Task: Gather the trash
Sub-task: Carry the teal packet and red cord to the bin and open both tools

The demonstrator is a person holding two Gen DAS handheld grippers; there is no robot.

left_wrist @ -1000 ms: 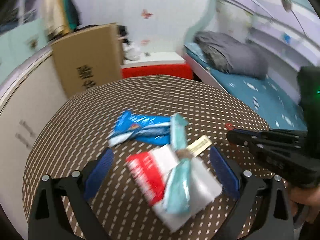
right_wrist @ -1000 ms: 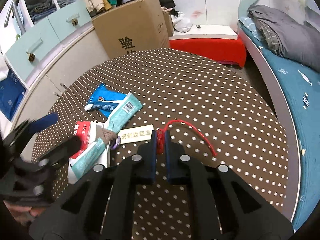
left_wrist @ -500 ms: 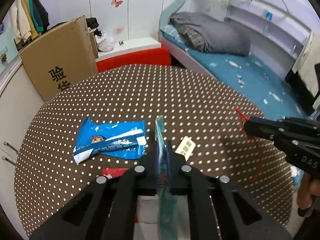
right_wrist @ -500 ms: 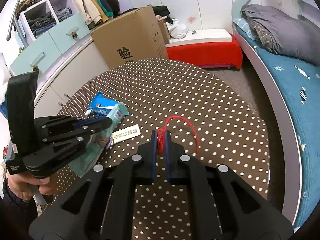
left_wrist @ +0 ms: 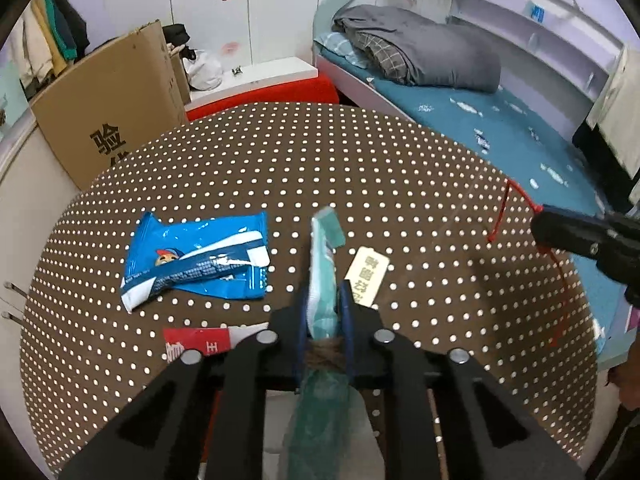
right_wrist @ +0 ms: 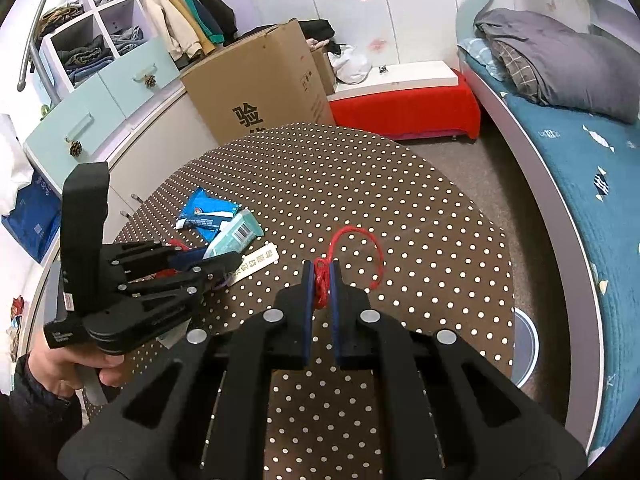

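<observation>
The red pack (left_wrist: 200, 343) is largely covered by the left gripper (left_wrist: 323, 312), so its print cannot be read. The teal wrapper (left_wrist: 322, 272) is cut off by the lower edge. The tag (right_wrist: 256, 261) is partly hidden in the right view, its lettering too small.

L gripper (left_wrist: 323, 308) clamped tight, angled down; R gripper (right_wrist: 321, 280) pinched shut; bare hand (right_wrist: 60, 364) grips L handle

Blue wrapper (left_wrist: 196, 260) glossy foil; table (left_wrist: 400, 184) dotted cloth, matt; box (right_wrist: 256, 84) brown cardboard.
</observation>
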